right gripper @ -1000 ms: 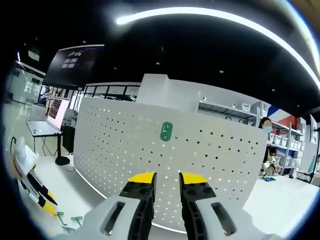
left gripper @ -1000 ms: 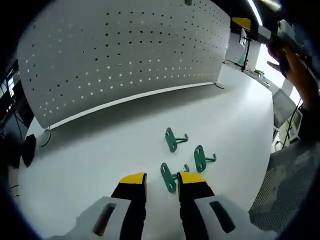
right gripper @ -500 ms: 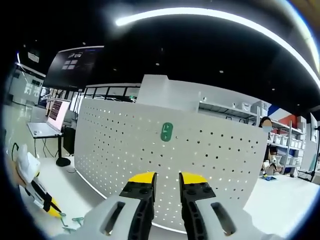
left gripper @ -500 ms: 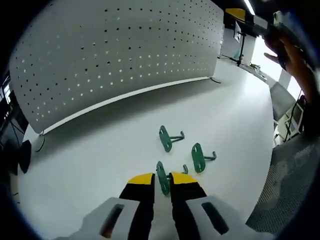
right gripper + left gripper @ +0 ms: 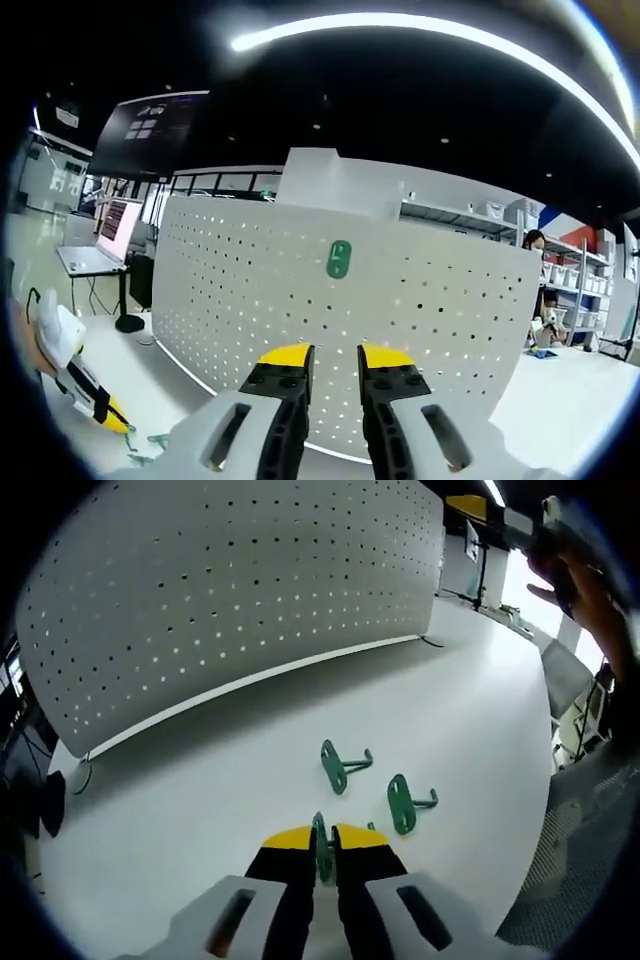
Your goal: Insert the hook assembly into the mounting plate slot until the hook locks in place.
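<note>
Left hand-held gripper (image 5: pixel 322 837) pinches a green hook (image 5: pixel 320 846); right hand-held gripper (image 5: pixel 334 358), spread, faces the pegboard (image 5: pixel 400 300).

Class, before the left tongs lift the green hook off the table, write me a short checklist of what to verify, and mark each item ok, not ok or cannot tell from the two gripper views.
1. Left tongs closed on the nearest hook: ok, its green plate sits between the yellow tips.
2. Grip firm enough to lift: cannot tell.
3. The two other hooks apart from the held one: ok, both lie further out on the white table.
4. Pegboard standing upright and within view: ok.
5. Green mounting plate on the pegboard visible: ok, in the right gripper view.
6. Right tongs free: ok, open and holding nothing.
</note>
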Demonstrator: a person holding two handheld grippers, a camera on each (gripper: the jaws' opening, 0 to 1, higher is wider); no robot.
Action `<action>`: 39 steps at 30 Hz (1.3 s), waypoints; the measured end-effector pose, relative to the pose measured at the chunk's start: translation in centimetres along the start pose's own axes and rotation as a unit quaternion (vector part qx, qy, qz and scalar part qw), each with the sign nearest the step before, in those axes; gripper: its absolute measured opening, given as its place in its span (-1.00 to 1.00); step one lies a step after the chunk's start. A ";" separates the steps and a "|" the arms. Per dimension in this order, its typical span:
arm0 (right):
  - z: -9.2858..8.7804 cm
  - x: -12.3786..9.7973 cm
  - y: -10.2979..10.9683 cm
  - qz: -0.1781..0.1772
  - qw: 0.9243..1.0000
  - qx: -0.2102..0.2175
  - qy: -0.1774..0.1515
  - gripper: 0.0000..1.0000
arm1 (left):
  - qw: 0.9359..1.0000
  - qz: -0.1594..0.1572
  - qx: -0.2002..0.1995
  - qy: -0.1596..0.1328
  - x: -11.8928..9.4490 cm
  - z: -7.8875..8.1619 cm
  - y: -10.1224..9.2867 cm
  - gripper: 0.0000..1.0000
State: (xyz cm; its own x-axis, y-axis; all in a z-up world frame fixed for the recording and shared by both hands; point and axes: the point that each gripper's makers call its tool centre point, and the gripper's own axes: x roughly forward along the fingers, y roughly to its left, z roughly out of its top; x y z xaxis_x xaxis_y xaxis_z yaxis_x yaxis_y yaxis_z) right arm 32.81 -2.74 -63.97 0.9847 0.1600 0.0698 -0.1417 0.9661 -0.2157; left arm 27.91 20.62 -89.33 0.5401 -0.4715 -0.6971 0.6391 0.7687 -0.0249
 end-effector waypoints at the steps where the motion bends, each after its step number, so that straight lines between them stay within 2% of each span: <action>1: 0.0 0.0 0.0 0.000 1.000 0.000 0.000 -0.69 | 1.000 0.004 0.000 0.001 0.0 -0.1 0.2 -0.91; 9: 0.1 0.0 0.3 0.003 1.000 0.000 0.000 -0.69 | 1.000 0.014 -0.013 0.008 -0.2 -0.6 1.5 -0.93; 11: 0.2 0.1 0.5 0.005 1.000 -0.001 0.000 -0.69 | 0.999 0.011 -0.034 0.010 -0.2 -0.8 1.8 -0.93; 14: 0.5 0.1 0.9 0.010 1.000 -0.004 -0.001 -0.69 | 0.997 -0.007 -0.072 -0.003 -0.6 -0.3 1.6 -0.98; 17: 0.9 0.1 1.4 0.016 1.000 -0.009 -0.003 -0.69 | 0.998 -0.009 -0.069 -0.011 -0.9 0.1 1.8 -0.98; 21: 1.4 -0.1 2.1 0.025 1.000 -0.013 -0.004 -0.69 | 0.993 -0.021 -0.099 -0.066 -1.8 2.3 1.7 -0.98; 22: 1.5 -0.2 2.3 0.027 1.000 -0.014 -0.005 -0.69 | 0.992 -0.024 -0.102 -0.073 -2.0 2.5 1.7 -0.98; 23: 1.6 -0.2 2.6 0.029 0.999 -0.015 -0.006 -0.69 | 0.988 -0.037 -0.109 -0.100 -2.3 3.5 1.5 -0.98; 25: 1.8 -0.5 3.1 0.036 0.999 -0.018 -0.006 -0.69 | 0.983 -0.041 -0.117 -0.132 -3.0 4.8 1.8 -0.98; 27: 1.8 -0.6 3.6 0.042 0.999 -0.021 -0.005 -0.69 | 0.976 -0.048 -0.126 -0.172 -3.9 6.4 1.8 -0.98; 29: 1.9 -0.9 4.2 0.049 0.999 -0.023 -0.004 -0.69 | 0.972 -0.048 -0.120 -0.194 -4.5 7.2 2.0 -0.98; 30: 1.9 -1.0 4.5 0.052 0.998 -0.023 -0.003 -0.69 | 0.968 -0.051 -0.121 -0.213 -5.0 7.9 2.0 -0.98; 32: 1.9 -1.3 5.3 0.061 0.998 -0.025 -0.002 -0.69 | 0.964 -0.050 -0.115 -0.235 -5.6 8.7 2.1 -0.98; 39: 1.4 -1.9 8.4 0.100 0.995 -0.015 0.006 -0.69 | 0.952 -0.068 -0.106 -0.280 -7.2 10.5 1.5 -0.98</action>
State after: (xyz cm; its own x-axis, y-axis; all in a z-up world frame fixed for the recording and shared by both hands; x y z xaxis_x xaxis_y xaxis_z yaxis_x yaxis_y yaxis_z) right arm 29.56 5.36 -64.52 0.9383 0.3456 0.0101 -0.3319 0.9087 -0.2533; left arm 30.73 20.61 -76.84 0.7048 -0.6841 -0.1877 0.6312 0.7256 -0.2741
